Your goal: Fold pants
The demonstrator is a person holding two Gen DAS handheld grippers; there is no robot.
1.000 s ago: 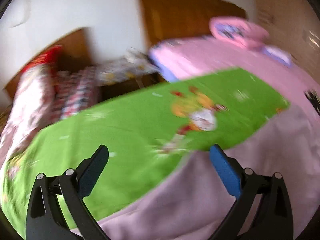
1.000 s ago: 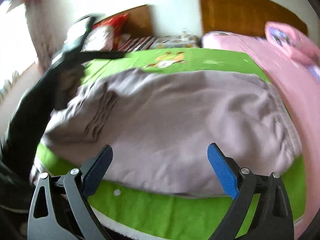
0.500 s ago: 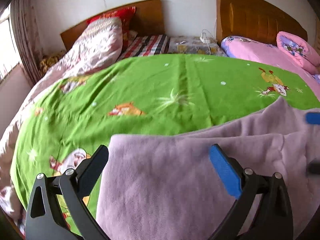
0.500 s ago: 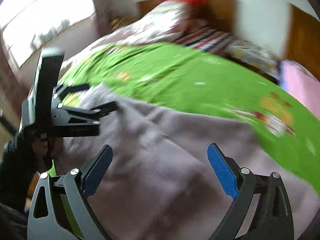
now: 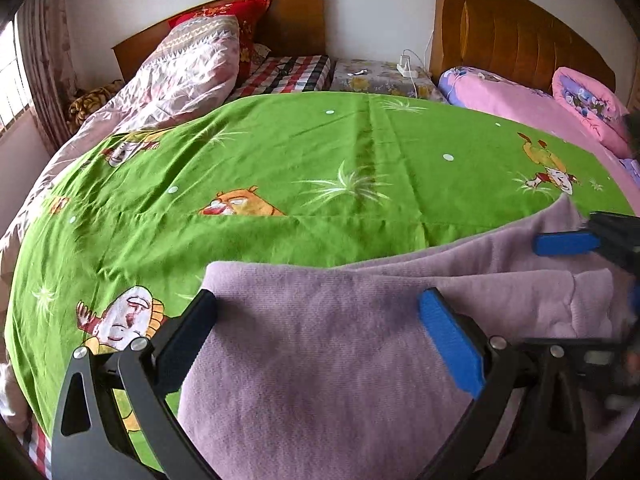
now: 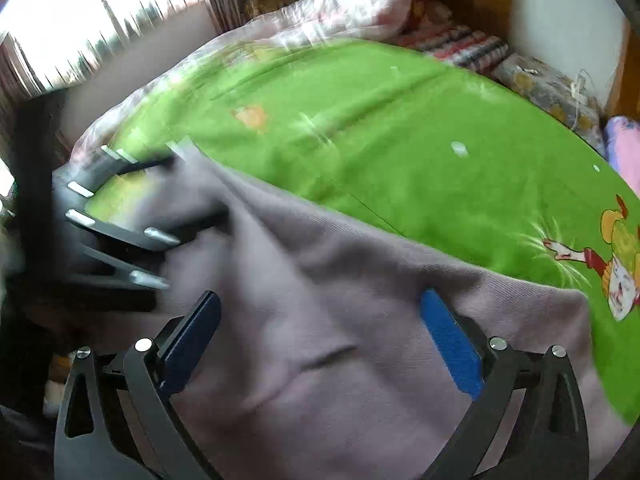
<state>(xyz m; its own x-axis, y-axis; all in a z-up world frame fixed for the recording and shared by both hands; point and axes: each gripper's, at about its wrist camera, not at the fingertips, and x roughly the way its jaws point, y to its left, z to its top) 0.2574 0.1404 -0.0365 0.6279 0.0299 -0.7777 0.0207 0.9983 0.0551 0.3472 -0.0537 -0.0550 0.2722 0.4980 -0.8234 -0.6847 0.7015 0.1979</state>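
You're hovering both the left gripper (image 5: pixel 316 322) and right gripper (image 6: pixel 320 320) wide apart, gripping nothing, over the pants (image 5: pixel 340 360) lying on the green sheet (image 5: pixel 300 152), the right's jaws just widening.

Green cartoon bedspread (image 5: pixel 320 168), patterned pillow (image 5: pixel 192 68), pink quilt (image 5: pixel 516 100), wooden headboards (image 5: pixel 516 36)

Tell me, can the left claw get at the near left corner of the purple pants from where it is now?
Probably yes. The left claw stands open right over the purple pants, its left finger beside their corner, with nothing between. The right claw, also open, hovers further right, clear of that corner.
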